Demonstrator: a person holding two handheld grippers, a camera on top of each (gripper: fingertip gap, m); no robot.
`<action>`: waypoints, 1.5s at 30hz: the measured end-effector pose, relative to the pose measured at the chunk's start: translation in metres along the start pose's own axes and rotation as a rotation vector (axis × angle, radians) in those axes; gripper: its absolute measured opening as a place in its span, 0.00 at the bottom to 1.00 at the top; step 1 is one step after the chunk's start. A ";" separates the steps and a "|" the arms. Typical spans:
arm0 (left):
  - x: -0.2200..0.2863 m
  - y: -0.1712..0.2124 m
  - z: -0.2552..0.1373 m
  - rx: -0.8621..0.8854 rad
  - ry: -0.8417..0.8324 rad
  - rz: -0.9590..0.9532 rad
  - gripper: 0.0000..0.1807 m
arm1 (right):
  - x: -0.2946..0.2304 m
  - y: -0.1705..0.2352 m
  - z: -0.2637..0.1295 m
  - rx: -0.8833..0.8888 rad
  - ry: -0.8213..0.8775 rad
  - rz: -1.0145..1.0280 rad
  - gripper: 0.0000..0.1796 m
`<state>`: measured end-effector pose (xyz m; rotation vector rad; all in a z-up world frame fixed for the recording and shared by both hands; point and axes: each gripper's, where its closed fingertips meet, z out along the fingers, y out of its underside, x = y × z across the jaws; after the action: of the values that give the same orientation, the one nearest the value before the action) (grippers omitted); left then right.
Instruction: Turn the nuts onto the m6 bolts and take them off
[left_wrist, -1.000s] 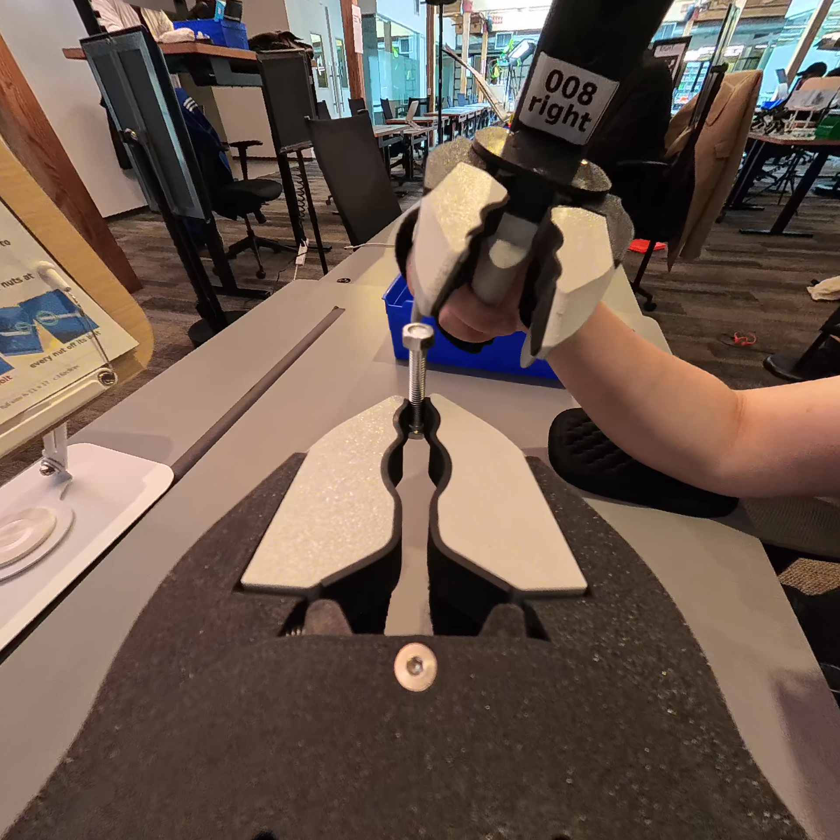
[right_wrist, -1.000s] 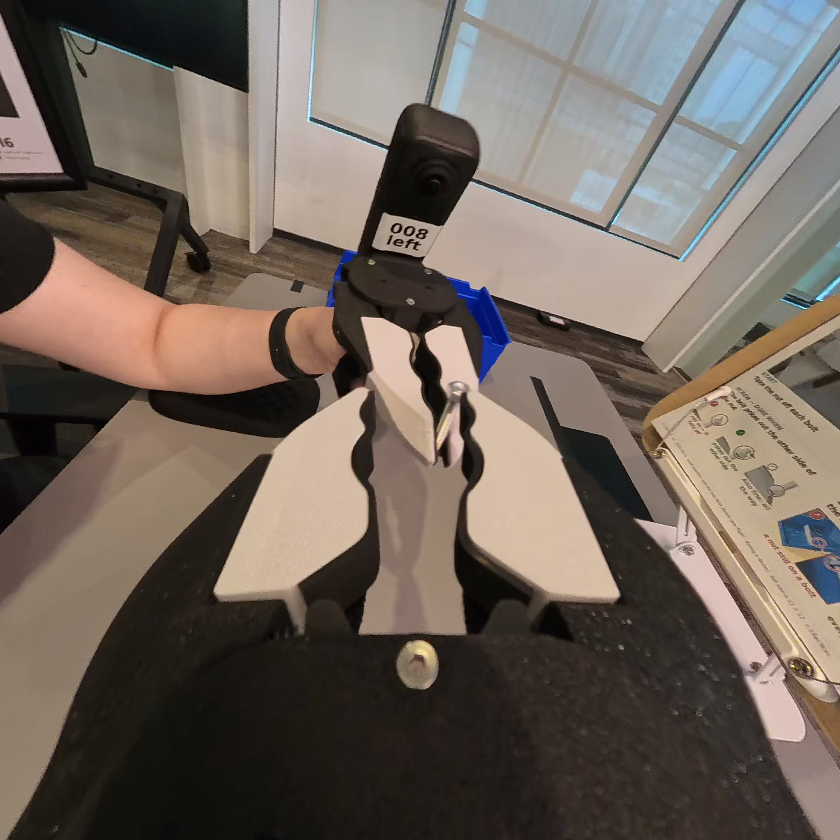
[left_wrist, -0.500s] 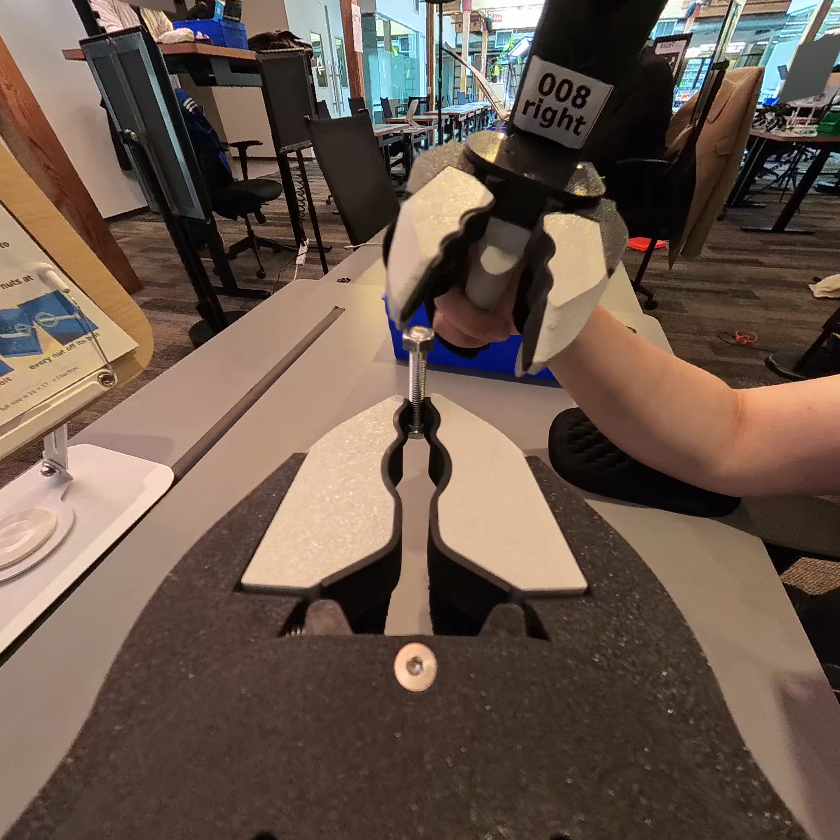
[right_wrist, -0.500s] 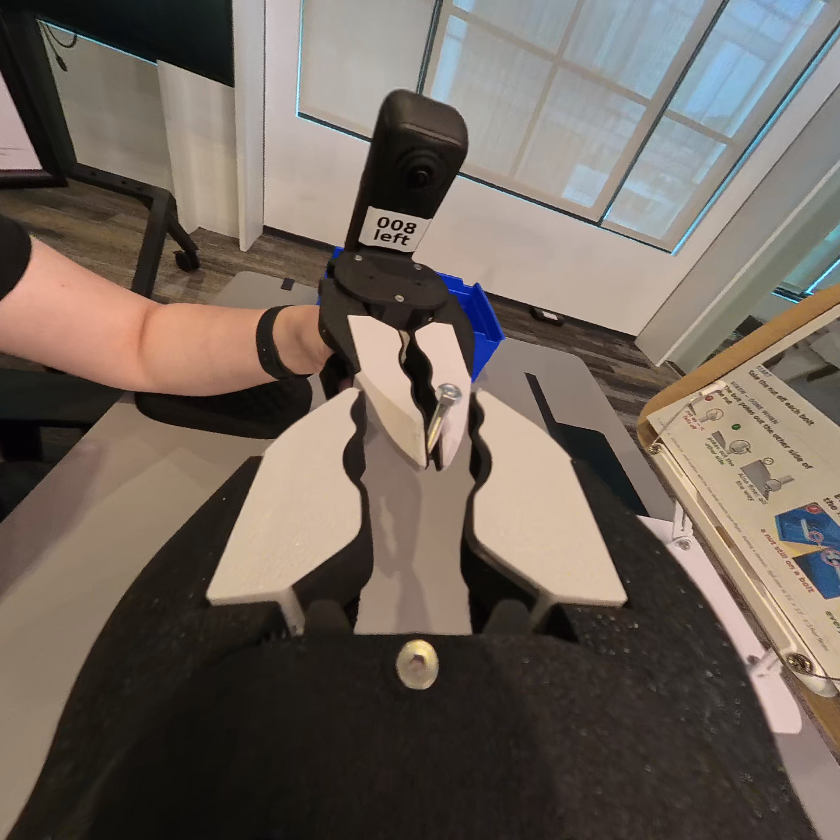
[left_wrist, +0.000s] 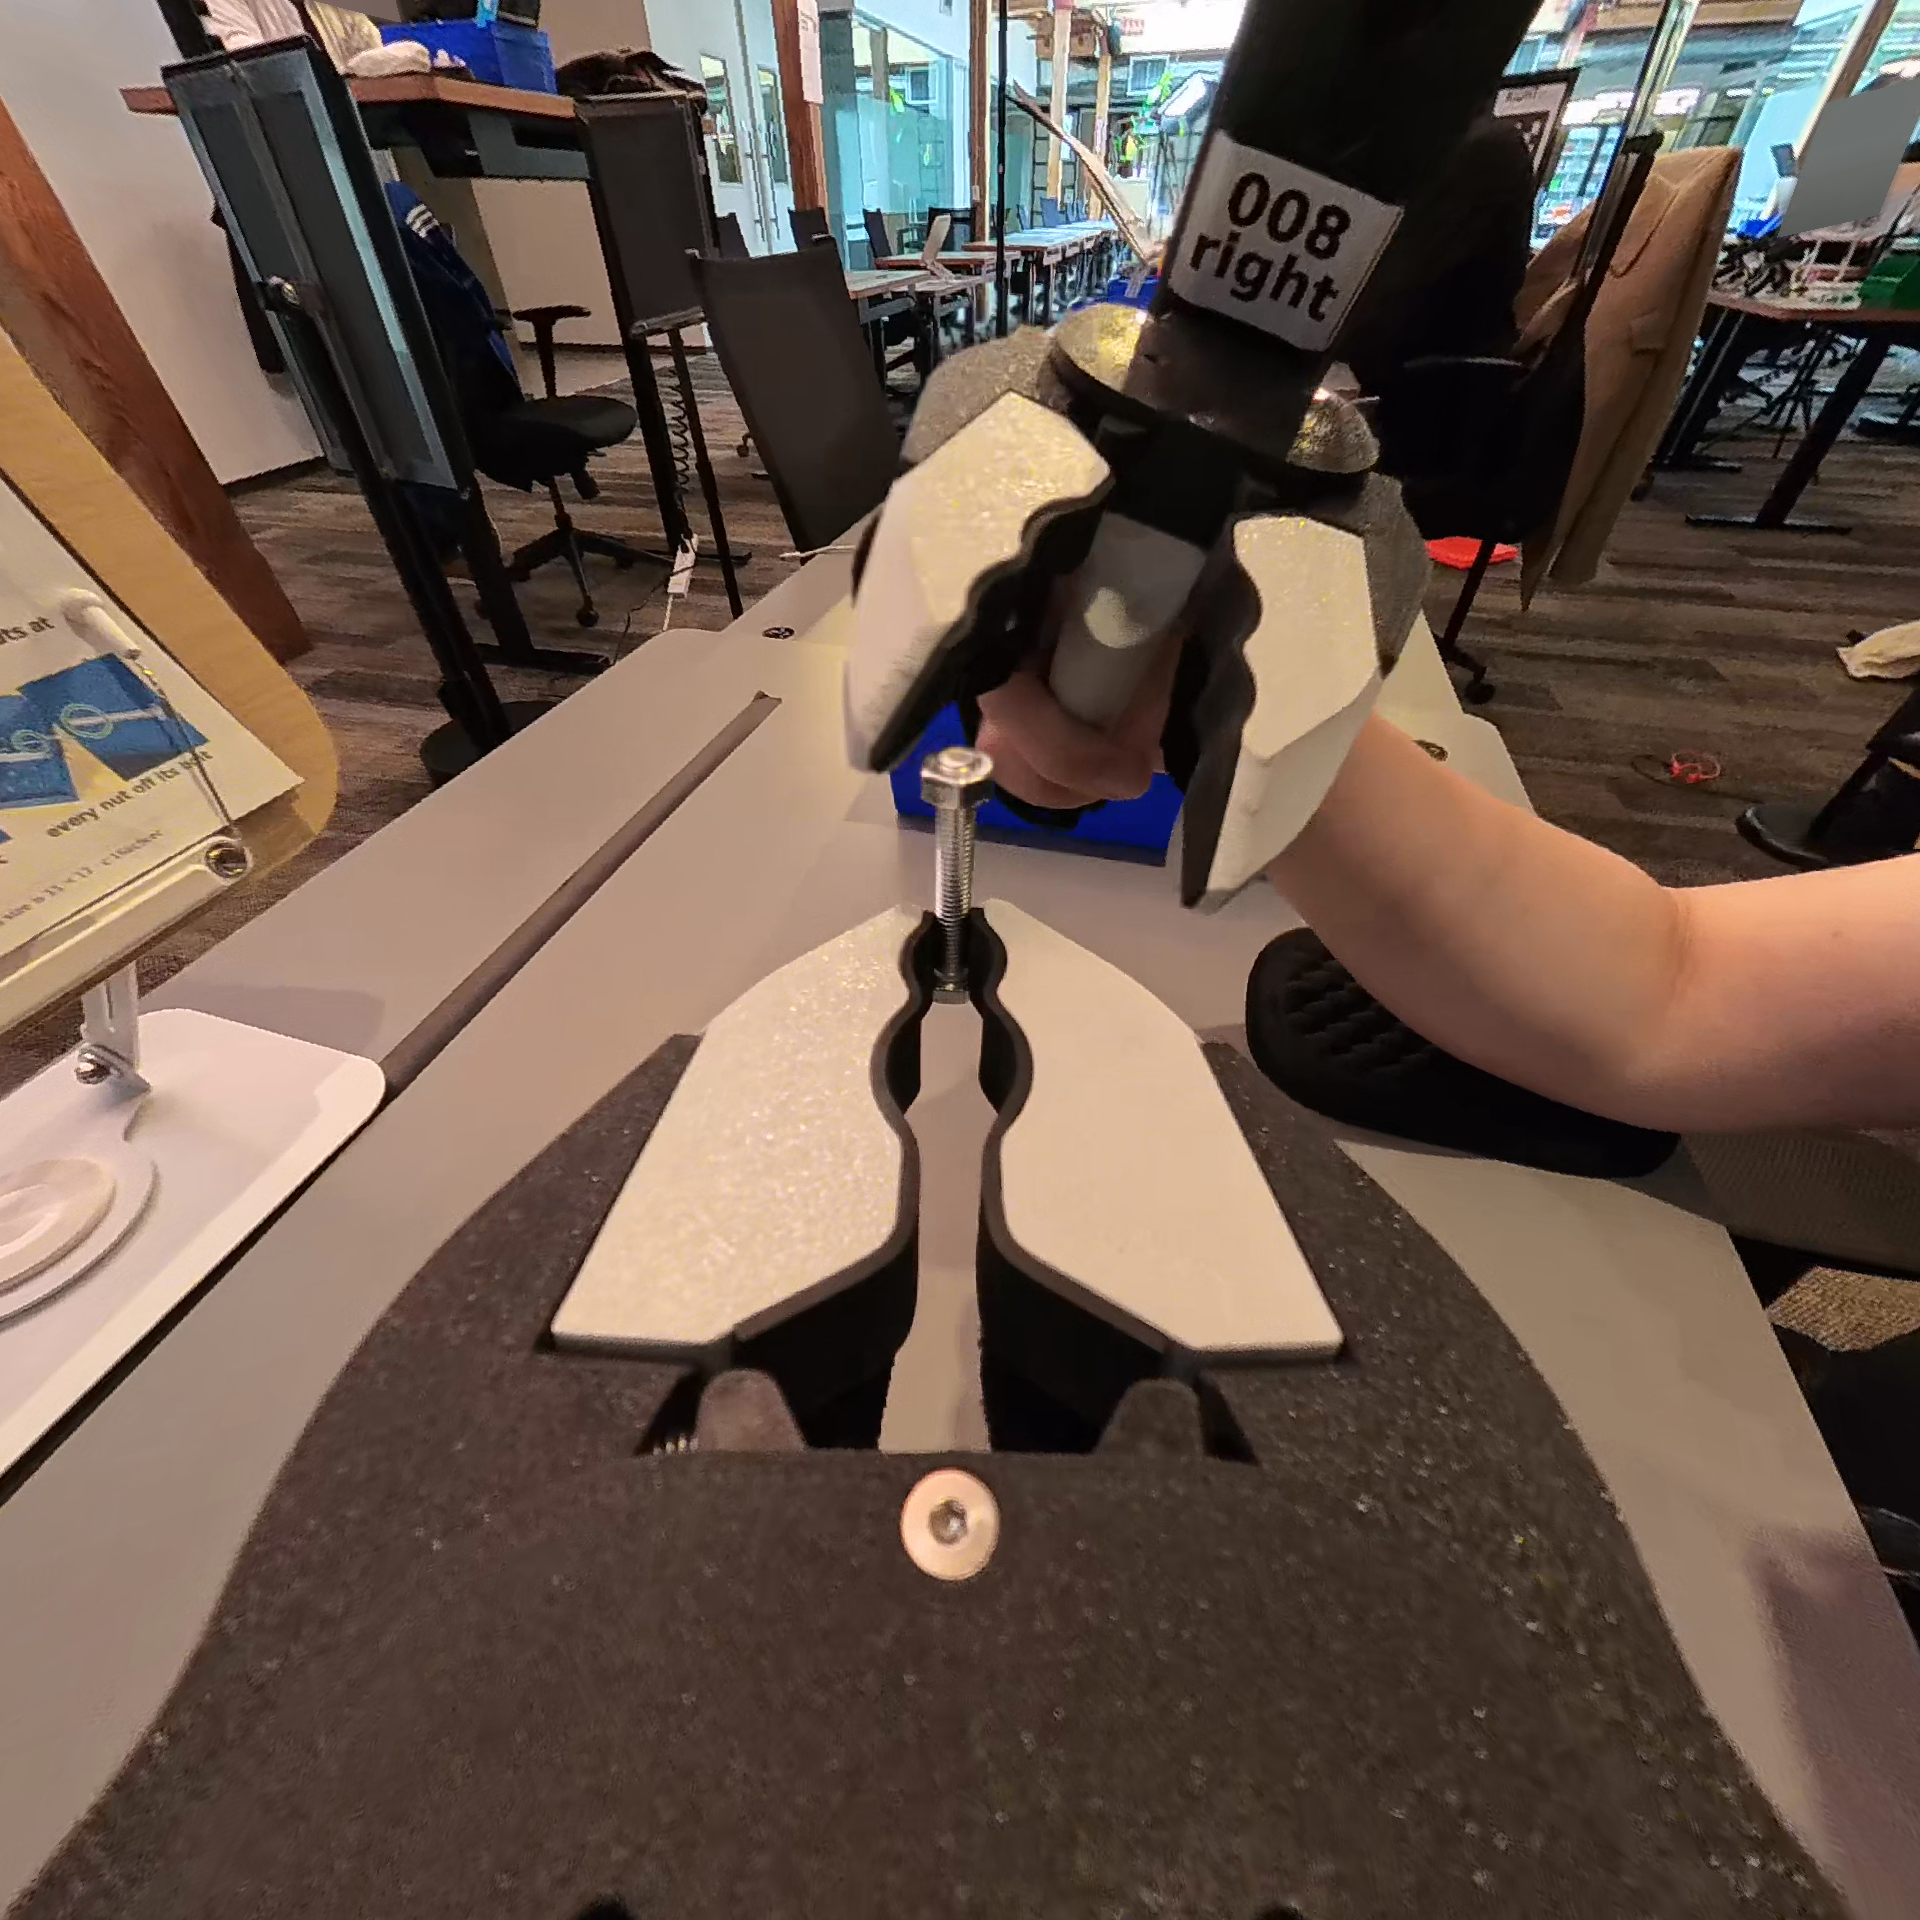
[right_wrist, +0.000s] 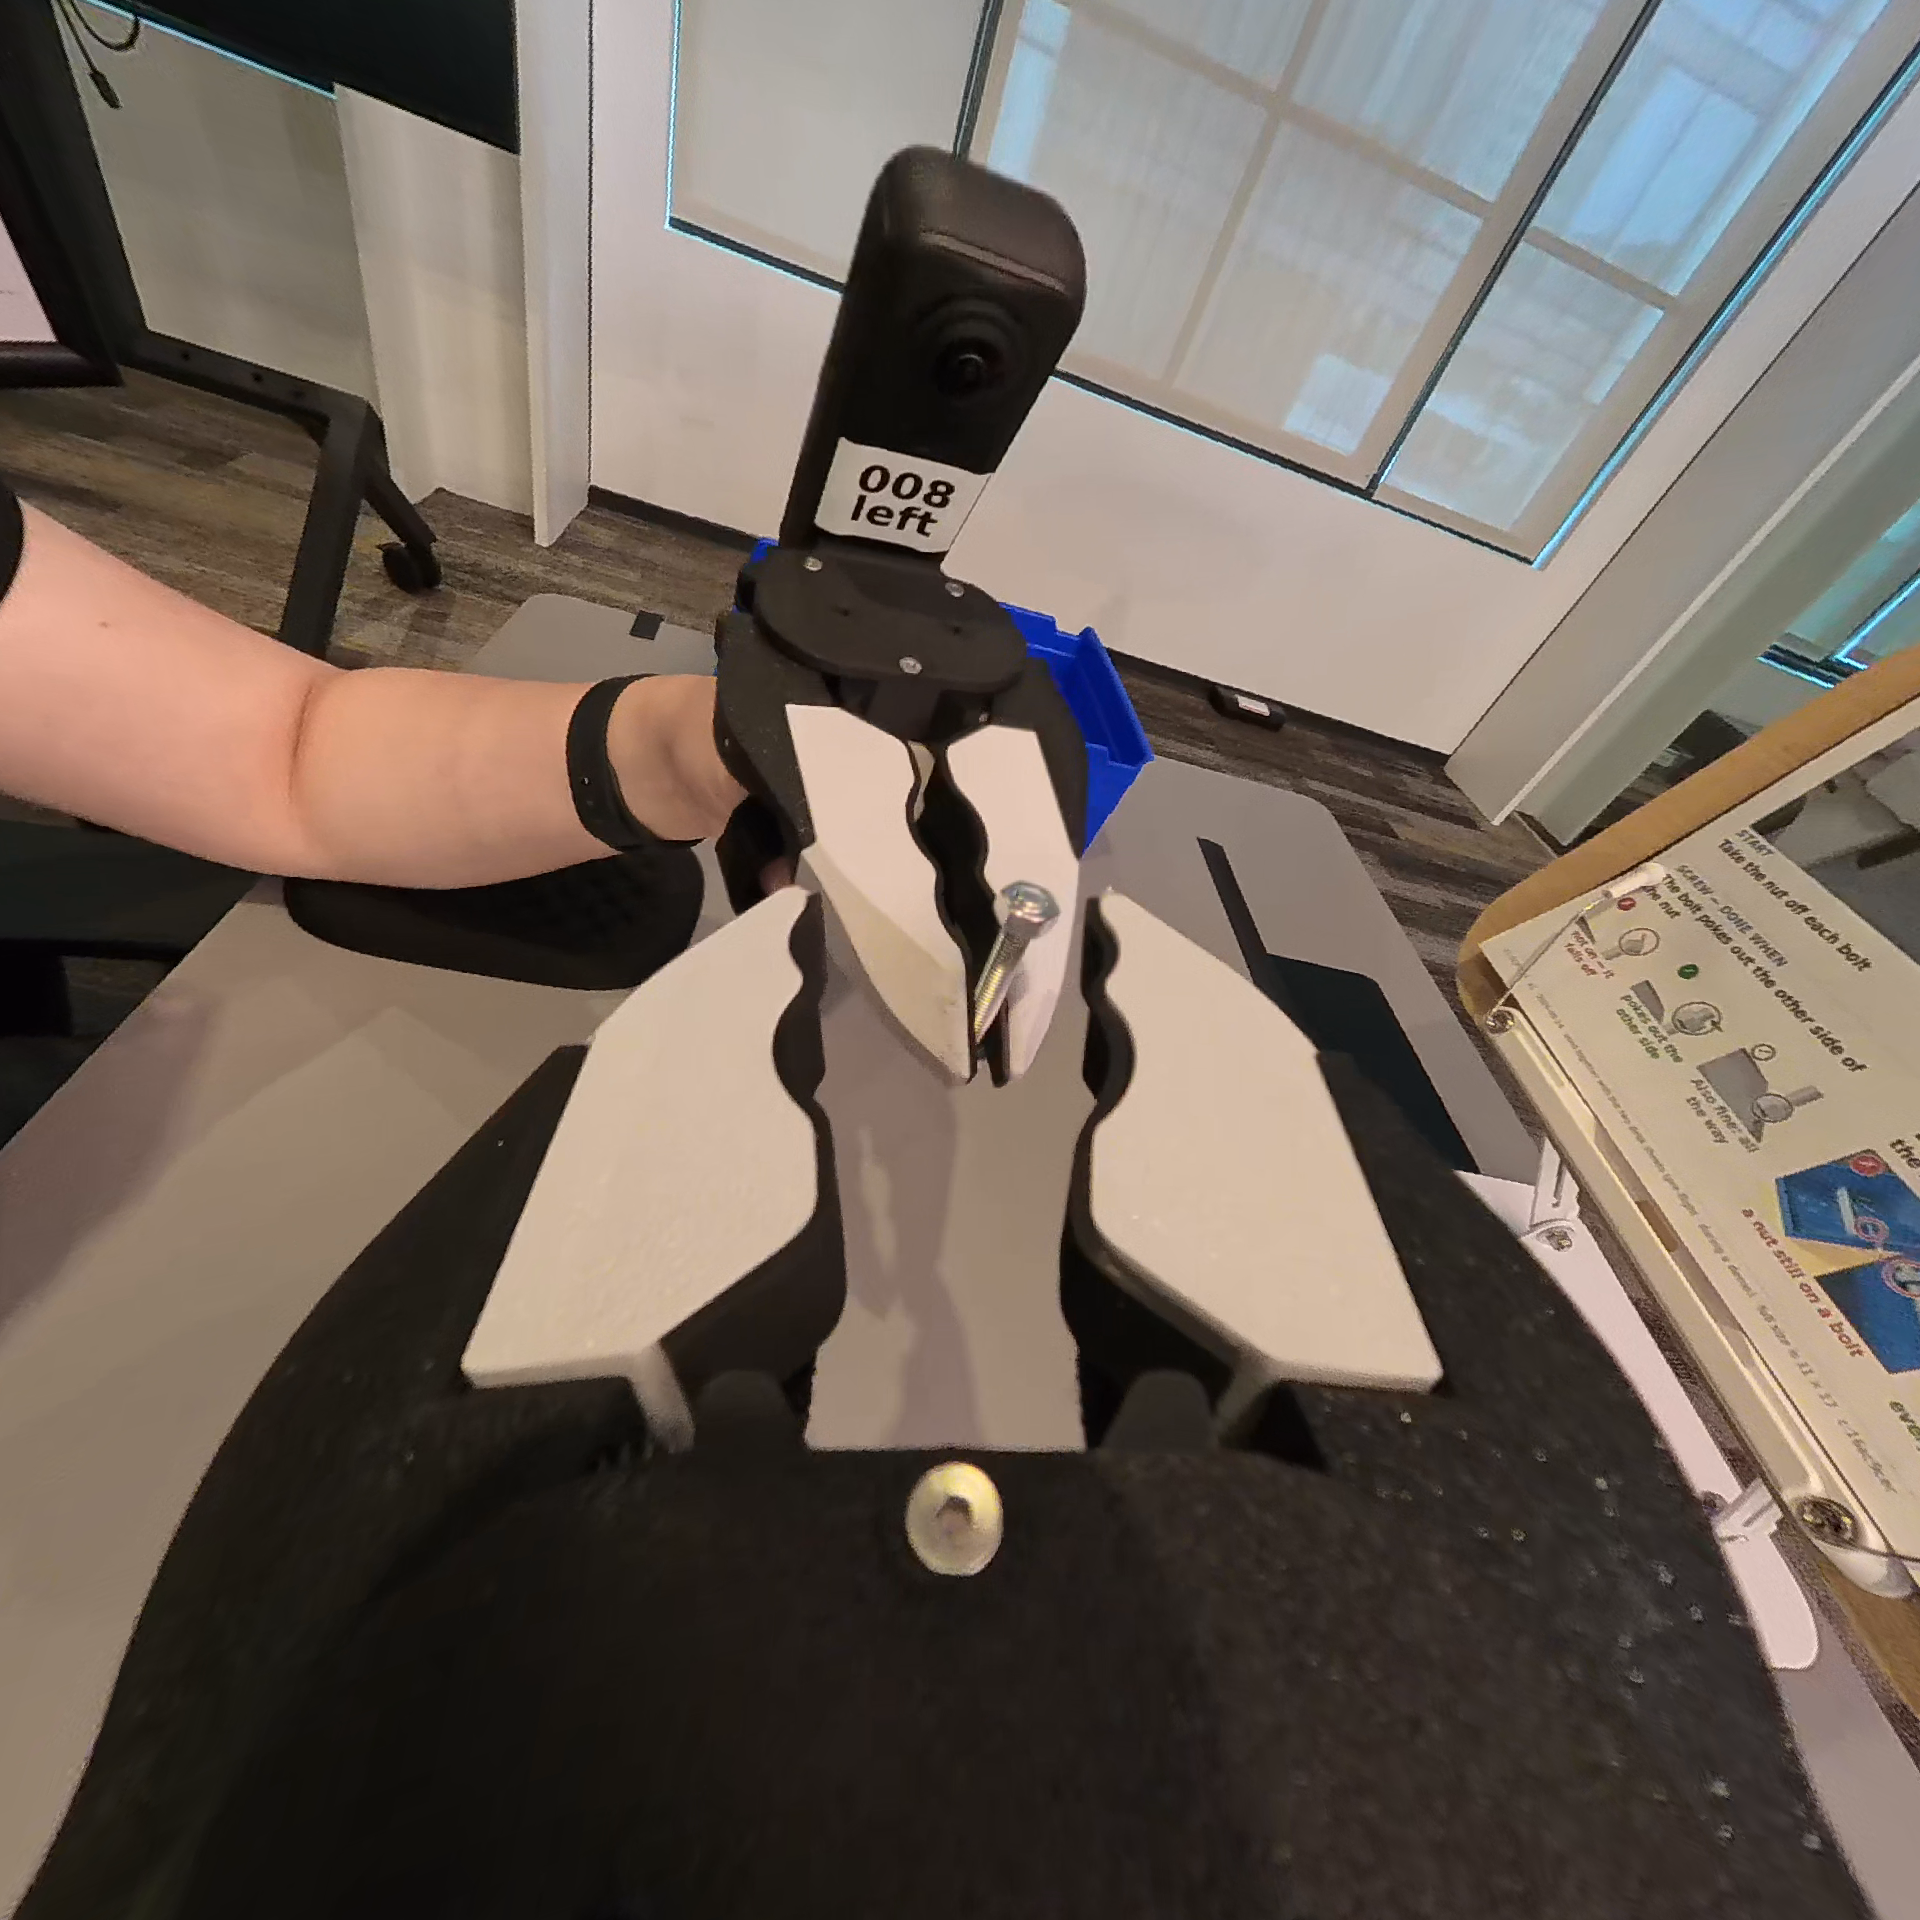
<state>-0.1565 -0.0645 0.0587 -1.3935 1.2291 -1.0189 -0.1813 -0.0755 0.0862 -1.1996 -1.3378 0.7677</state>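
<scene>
My left gripper is shut on the lower end of a silver M6 bolt. The bolt stands upright with its hex head on top. No nut shows on its thread. My right gripper is open and empty, its fingers spread on either side of the left gripper's tips and the bolt. In the left wrist view the right gripper hangs open just above and behind the bolt head, not touching it.
A blue bin stands on the grey table behind the grippers; it also shows in the right wrist view. A black wrist pad lies under the right forearm. An instruction board on a white stand is at the left edge.
My right gripper has opened wider and drawn back and up from the bolt head. My left gripper still holds the bolt in the same place.
</scene>
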 end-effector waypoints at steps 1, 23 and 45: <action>0.000 0.000 0.001 -0.001 -0.001 0.003 0.03 | -0.002 0.002 0.002 -0.009 -0.009 -0.001 0.26; -0.007 -0.002 -0.005 0.016 -0.016 -0.043 0.03 | 0.003 -0.001 -0.006 0.018 -0.005 0.033 0.25; -0.007 0.000 -0.004 0.004 -0.023 -0.045 0.03 | -0.003 0.005 -0.001 -0.028 -0.029 0.020 0.28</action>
<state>-0.1611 -0.0576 0.0596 -1.4317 1.1838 -1.0328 -0.1801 -0.0774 0.0803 -1.2301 -1.3661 0.7850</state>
